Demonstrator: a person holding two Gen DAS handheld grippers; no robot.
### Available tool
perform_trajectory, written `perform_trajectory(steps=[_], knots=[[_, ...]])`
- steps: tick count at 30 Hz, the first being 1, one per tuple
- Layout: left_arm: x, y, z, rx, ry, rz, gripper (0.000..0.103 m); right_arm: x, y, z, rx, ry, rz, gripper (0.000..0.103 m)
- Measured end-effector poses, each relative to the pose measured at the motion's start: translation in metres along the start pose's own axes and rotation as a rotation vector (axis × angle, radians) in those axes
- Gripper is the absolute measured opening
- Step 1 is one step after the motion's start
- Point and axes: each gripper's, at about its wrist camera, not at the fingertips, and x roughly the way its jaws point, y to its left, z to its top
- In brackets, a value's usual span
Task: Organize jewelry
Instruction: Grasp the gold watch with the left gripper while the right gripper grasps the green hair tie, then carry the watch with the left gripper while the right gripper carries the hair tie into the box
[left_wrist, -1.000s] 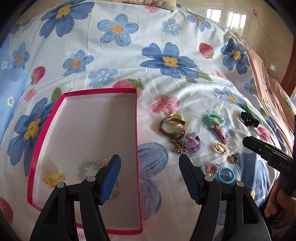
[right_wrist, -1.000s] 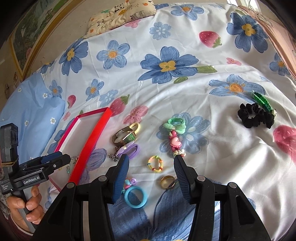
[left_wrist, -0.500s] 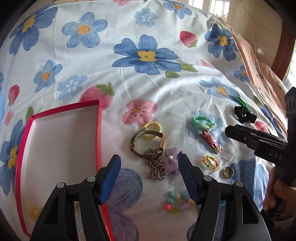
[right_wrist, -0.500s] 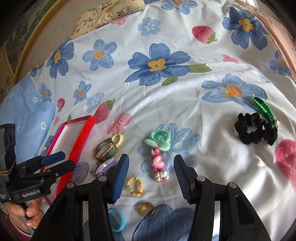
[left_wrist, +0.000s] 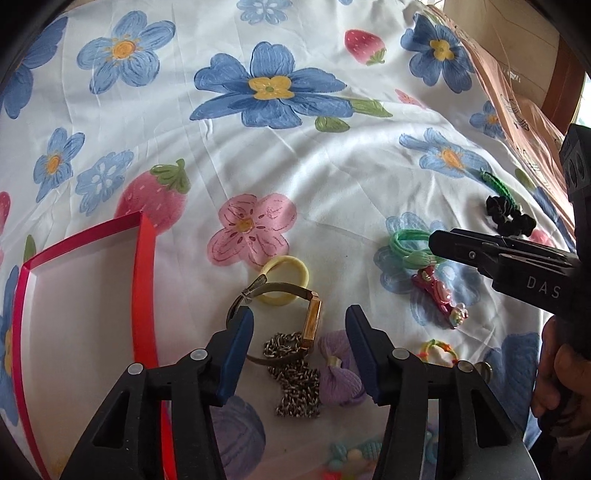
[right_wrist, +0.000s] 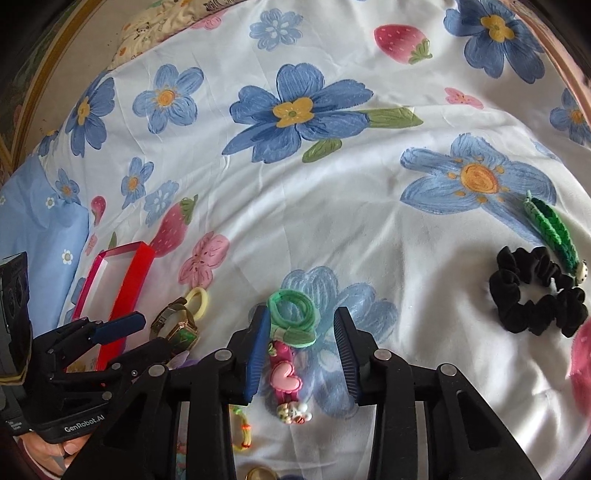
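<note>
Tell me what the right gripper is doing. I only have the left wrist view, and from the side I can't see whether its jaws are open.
Observer: The right gripper is open. The green hair ties lie between its fingertips, not clamped.
Operator: Is anything else inside the jaws?
Observer: Yes. A pink heart clip lies on the sheet between the two fingers, nearer the gripper's body than the ties.
</note>
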Motion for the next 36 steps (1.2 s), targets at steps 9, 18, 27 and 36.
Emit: perform_trajectory(steps=[9,18,27,36], knots=[[0.019,-0.004,0.003,0.010,0.034,-0.030,0.010,0.017,-0.001,-0.001,-0.006,0.035,0.000,0.013],[-0.014,0.013,-0.004,-0.047,-0.036,-0.069,0.007,-0.008,0.007,-0.003,-0.022,-0.037,0.023,0.004],[-0.066,0.031,-0.026,-0.086,-0.098,-0.089,0.007,-0.027,0.036,-0.007,-0.049,-0.064,0.072,0.004],[-0.104,0.064,-0.049,-0.142,-0.137,-0.057,0.007,-0.030,0.077,-0.011,-0.104,-0.057,0.130,0.004]])
